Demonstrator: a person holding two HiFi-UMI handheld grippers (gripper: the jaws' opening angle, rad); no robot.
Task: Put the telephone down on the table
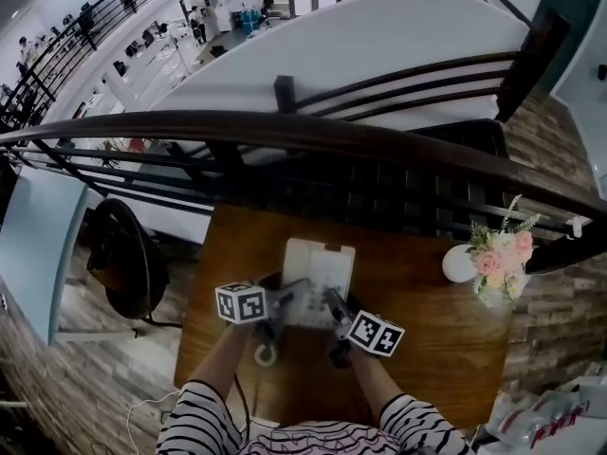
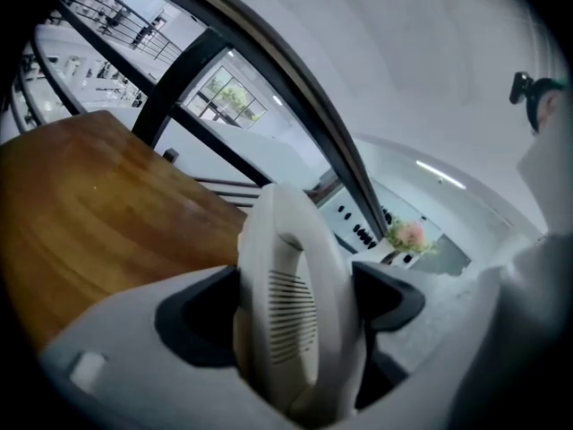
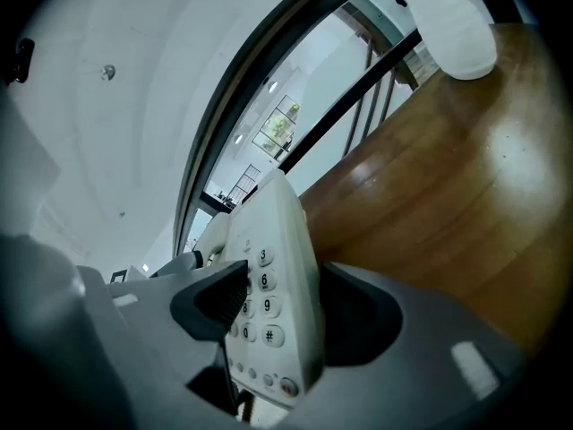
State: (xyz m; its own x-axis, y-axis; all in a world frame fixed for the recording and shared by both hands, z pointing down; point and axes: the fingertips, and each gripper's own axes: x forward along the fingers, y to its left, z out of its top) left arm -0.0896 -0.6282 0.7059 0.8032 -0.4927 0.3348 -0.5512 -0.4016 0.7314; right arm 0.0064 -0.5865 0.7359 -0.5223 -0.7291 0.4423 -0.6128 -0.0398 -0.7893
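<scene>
The wooden table (image 1: 427, 349) stood against a dark railing, with its near half bare. The white telephone (image 1: 318, 271) was over the table's middle, held between both grippers; whether its underside touched the wood could not be determined. The left gripper (image 1: 283, 299) was clamped on the handset (image 2: 291, 316) at the telephone's left side. The right gripper (image 1: 338, 307) was closed across the keypad edge of the base (image 3: 273, 298). A vase of flowers (image 1: 495, 259) stood at the far right, well apart. Judged risks: the handset may only rest on its cradle, so uneven lowering could part it from the base. The right jaws pinched a smooth, narrow edge, so the base could slip or tilt on release.
</scene>
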